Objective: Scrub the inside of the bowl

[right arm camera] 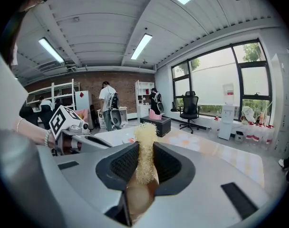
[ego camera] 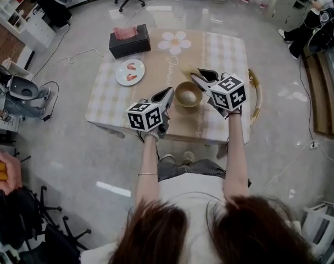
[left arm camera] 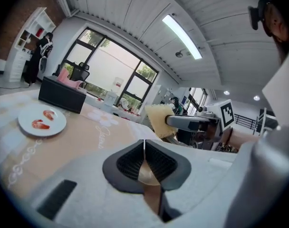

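Count: one bowl (ego camera: 188, 94), one scrub pad (right arm camera: 145, 144), two grippers, one plate (ego camera: 129, 72), one tissue box (ego camera: 129, 42).
Bowl round, tan-brown, pale patch at its bottom, upright on table (ego camera: 222, 54) between both grippers. Left gripper (ego camera: 168, 94) just beside its rim, jaws clenched, empty. Right gripper (ego camera: 195, 77) grasps the yellow, fibrous scrub pad near the far rim. Plate and box lie beyond the left gripper.

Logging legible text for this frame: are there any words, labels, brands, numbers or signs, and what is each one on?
Nothing here can be quoted with confidence.
Cursive line on the tablecloth, beside the printed flower: it seems to start with "J", but the rest is too blurred to read.
Marker cubes: black-and-white square patterns only, no letters or numbers.
Tissue box: no print visible.
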Tool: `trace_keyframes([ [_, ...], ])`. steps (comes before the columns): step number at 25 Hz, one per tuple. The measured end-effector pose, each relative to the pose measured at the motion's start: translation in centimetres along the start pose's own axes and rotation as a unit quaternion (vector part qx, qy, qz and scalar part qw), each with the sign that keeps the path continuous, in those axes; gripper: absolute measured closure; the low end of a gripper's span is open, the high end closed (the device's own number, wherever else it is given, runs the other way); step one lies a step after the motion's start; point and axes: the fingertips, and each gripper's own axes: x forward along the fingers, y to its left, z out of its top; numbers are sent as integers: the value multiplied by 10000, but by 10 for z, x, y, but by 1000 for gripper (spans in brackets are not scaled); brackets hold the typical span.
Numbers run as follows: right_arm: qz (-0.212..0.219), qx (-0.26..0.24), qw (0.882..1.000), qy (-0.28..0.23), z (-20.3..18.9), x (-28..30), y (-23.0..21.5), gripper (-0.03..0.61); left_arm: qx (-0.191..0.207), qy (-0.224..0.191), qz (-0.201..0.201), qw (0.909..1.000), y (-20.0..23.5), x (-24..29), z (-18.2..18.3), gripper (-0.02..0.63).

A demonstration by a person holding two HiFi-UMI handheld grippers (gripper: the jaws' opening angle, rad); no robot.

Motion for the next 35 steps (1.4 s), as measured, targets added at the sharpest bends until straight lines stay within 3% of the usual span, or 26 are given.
trace_keyframes([
  [9, 395, -734, 9944, 653, -23, 13, 8, 500, -909, 204, 184, 9955, 12, -2, -32, 597],
  [20, 856, -1378, 9805, 1110, -30, 24, 15, 500, -1582, 304, 43, 9869, 13, 3, -47, 511],
  [29, 1143, -1869, 9631, 1561, -37, 28, 15, 500, -2305, 562, -307, 9710, 10, 13, -60, 451],
  [35, 1413, -2388, 9409, 1943, -38, 30, 19, 499, -2610, 721, -466, 9615, 10, 15, -63, 451],
])
